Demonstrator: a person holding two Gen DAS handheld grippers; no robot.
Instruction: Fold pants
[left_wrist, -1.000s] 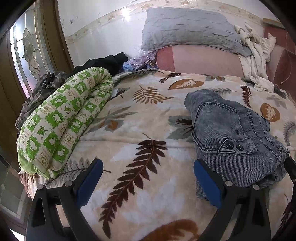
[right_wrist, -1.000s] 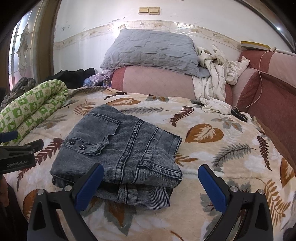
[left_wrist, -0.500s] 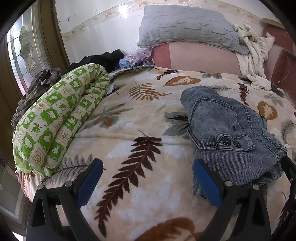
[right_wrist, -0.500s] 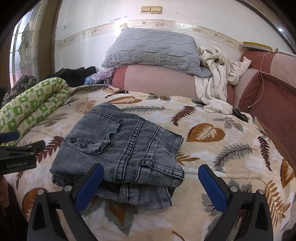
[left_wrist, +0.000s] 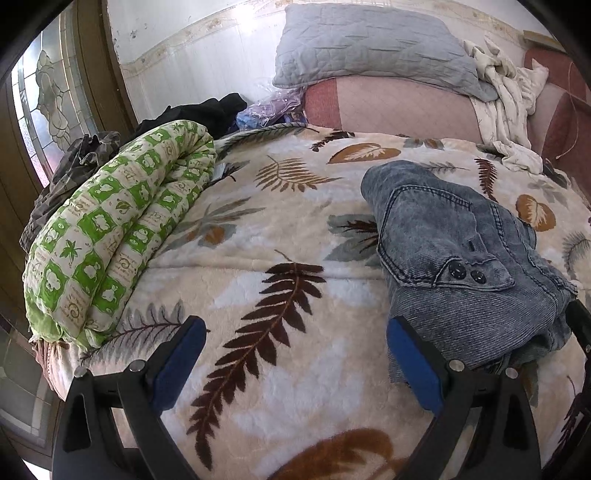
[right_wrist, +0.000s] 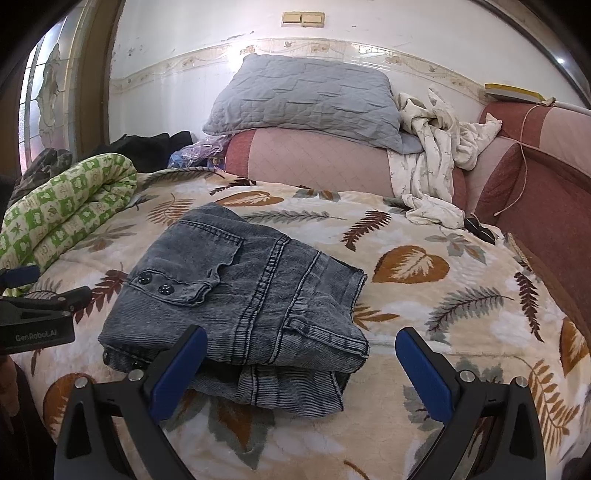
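Both my left gripper (left_wrist: 295, 363) and right gripper (right_wrist: 301, 373) hang with jaws apart, empty. Folded grey denim pants (right_wrist: 240, 306) lie mid-bed on the leaf-print blanket (right_wrist: 424, 295). I judge folding finished; next, only tidy the near bottom layer.

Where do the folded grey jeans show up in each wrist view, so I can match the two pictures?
Left wrist: folded grey jeans at right, partly behind the right blue pad of the left tongs.
Right wrist: jeans centre-left, just beyond the open right tongs.
Shared landmark: grey pillow at the head of the bed.
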